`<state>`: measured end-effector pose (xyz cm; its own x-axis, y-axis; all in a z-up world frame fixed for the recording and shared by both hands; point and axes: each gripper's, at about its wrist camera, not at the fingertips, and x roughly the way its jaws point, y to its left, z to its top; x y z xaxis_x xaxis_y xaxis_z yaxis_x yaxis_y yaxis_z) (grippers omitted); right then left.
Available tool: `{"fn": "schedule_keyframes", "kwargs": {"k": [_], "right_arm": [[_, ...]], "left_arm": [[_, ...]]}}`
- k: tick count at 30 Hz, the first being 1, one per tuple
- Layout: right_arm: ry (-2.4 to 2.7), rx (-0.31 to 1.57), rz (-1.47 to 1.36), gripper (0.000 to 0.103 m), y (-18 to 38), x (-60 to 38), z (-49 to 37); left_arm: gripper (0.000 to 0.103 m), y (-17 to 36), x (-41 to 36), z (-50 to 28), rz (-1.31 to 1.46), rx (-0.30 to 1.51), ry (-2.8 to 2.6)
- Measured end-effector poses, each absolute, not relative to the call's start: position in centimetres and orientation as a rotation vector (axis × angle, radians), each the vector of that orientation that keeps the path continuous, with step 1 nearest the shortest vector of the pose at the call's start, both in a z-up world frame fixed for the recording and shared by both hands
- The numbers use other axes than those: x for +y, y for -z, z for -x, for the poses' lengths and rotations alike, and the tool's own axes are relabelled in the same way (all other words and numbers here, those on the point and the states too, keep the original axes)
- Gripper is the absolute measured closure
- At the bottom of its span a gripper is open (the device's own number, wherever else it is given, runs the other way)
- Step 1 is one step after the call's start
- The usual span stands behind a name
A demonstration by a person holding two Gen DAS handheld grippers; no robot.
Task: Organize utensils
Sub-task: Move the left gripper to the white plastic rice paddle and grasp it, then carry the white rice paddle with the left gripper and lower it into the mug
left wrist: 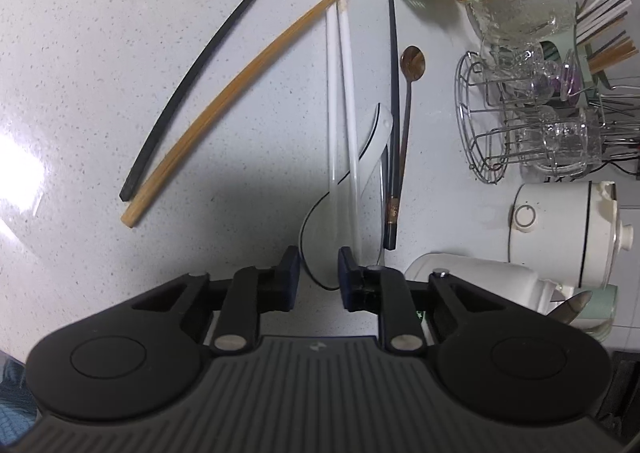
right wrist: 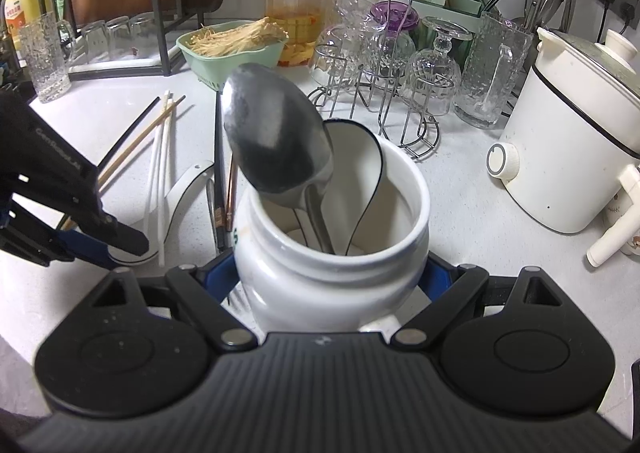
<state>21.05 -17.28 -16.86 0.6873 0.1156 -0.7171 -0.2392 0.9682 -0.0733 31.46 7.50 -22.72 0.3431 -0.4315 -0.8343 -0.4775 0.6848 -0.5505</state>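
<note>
White jar (right wrist: 332, 253), clamped in right tool (right wrist: 332, 277), holds two spoons: one steel (right wrist: 276, 137), one white (right wrist: 356, 157). Left tool (left wrist: 319, 273), jaws apart, straddles white spoon (left wrist: 374, 145) on counter (left wrist: 80, 53); six chopsticks alongside.

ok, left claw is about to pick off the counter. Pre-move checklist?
1. Right claw clamped on jar: ok, pads on both sides.
2. Room in jar: ok; metal spoon leans at the left of the mouth, space remains.
3. Left claw open: ok, a gap shows between the pads.
4. Single target in the gap: not ok; white chopsticks and the white spoon both end there.
5. Pads touching anything: cannot tell.
6. Other chopsticks clear of the claw: ok, they lie off to the left.
</note>
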Motion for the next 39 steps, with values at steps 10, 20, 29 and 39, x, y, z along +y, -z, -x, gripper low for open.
{"fn": "schedule_keyframes", "kwargs": {"k": [10,20,29,39], "right_arm": [[-0.228,0.778,0.179,0.01,16.9,-17.4,-21.1],[-0.248,0.752,0.187,0.01,17.0,-17.4,-21.2],[-0.259,0.743,0.191,0.01,17.1,-17.4,-21.2],[-0.261,0.719,0.19,0.01,17.3,-17.4,-21.2]], "left_arm": [[0.097,21.0,8.0,-31.4,0.771,1.304,-0.082],[0.097,17.2,7.5,-32.3,0.561,1.33,-0.105],[0.097,14.8,7.0,-33.6,0.315,1.371,-0.118],[0.097,11.8,6.8,-33.9,0.187,1.365,-0.131]]}}
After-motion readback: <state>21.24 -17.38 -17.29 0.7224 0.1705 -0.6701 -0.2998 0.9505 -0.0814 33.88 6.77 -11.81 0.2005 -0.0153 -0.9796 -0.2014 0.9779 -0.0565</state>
